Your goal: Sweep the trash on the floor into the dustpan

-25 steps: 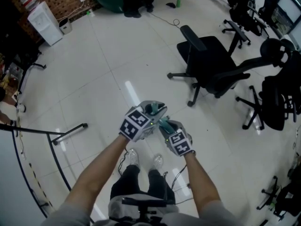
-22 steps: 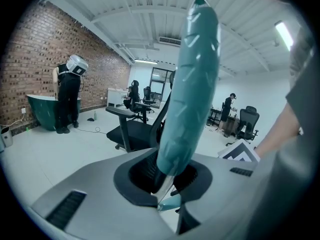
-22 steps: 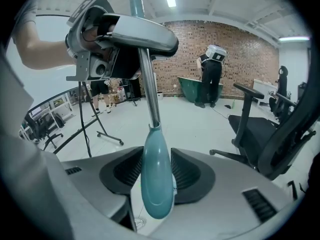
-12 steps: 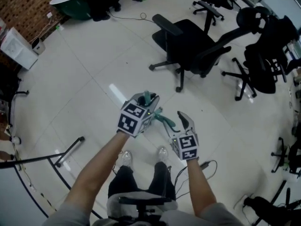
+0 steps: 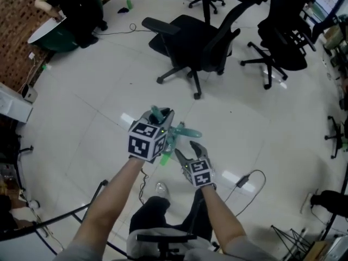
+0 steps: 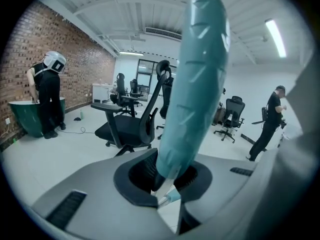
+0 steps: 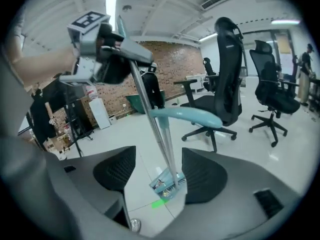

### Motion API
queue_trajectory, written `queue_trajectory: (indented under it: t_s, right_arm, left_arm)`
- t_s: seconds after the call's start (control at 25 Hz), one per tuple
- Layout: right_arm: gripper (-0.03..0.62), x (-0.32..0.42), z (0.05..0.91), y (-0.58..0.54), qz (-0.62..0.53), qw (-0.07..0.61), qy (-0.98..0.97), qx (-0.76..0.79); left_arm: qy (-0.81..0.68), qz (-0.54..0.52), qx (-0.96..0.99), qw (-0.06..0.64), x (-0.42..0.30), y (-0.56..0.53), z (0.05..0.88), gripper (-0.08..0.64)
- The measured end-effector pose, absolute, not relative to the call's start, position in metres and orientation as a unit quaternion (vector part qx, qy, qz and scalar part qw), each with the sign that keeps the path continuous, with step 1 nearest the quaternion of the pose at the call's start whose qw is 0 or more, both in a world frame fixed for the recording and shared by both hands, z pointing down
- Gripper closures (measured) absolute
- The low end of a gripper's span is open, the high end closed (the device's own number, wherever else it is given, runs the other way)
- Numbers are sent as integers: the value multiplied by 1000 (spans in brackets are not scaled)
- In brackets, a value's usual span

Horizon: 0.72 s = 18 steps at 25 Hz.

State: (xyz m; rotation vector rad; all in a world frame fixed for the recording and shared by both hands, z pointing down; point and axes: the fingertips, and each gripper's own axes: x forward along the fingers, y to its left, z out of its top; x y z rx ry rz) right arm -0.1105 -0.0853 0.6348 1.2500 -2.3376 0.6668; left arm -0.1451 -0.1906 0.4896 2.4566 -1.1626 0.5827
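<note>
My left gripper (image 5: 148, 139) is shut on the teal grip (image 6: 195, 84) of a long metal pole; the grip rises from between its jaws (image 6: 167, 184). In the right gripper view that pole (image 7: 150, 114) runs down to a teal dustpan (image 7: 167, 183) on the floor with small bits in it. A second, shorter pole beside it ends in a flat teal handle (image 7: 185, 116), also seen in the head view (image 5: 187, 130). My right gripper (image 5: 191, 152) hangs just below that handle. Its jaws have just been opening and nothing lies between them (image 7: 159, 176).
A black office chair (image 5: 198, 42) stands on the white tile floor ahead, with more chairs (image 5: 283, 37) at the far right. A person (image 5: 73, 7) bends over a green tub at the far left. A cable (image 5: 247, 179) lies at my right, a black stand's legs (image 5: 54, 216) at my left.
My right gripper came off the flat teal handle, dropped back toward me and opened. The left gripper kept its hold. My head turned, so the chairs shifted left in view.
</note>
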Motion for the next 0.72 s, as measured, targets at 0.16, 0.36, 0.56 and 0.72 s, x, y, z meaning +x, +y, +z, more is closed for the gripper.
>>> queue_trajectory:
  t_s: [0.16, 0.36, 0.56, 0.72]
  right_arm:
    - [314, -124, 669, -116, 236, 195, -820, 484]
    - [314, -142, 681, -143, 217, 187, -805, 520]
    - [314, -158, 681, -153, 201, 165, -820, 509]
    - [369, -155, 678, -161, 183, 160, -828, 506]
  left_arm:
    - [-408, 206, 872, 175, -140, -188, 490, 526]
    - [-410, 210, 870, 173, -130, -186, 483, 526]
    - [-391, 210, 879, 174, -125, -180, 479, 525]
    - [-377, 200, 885, 186, -126, -179, 481, 525]
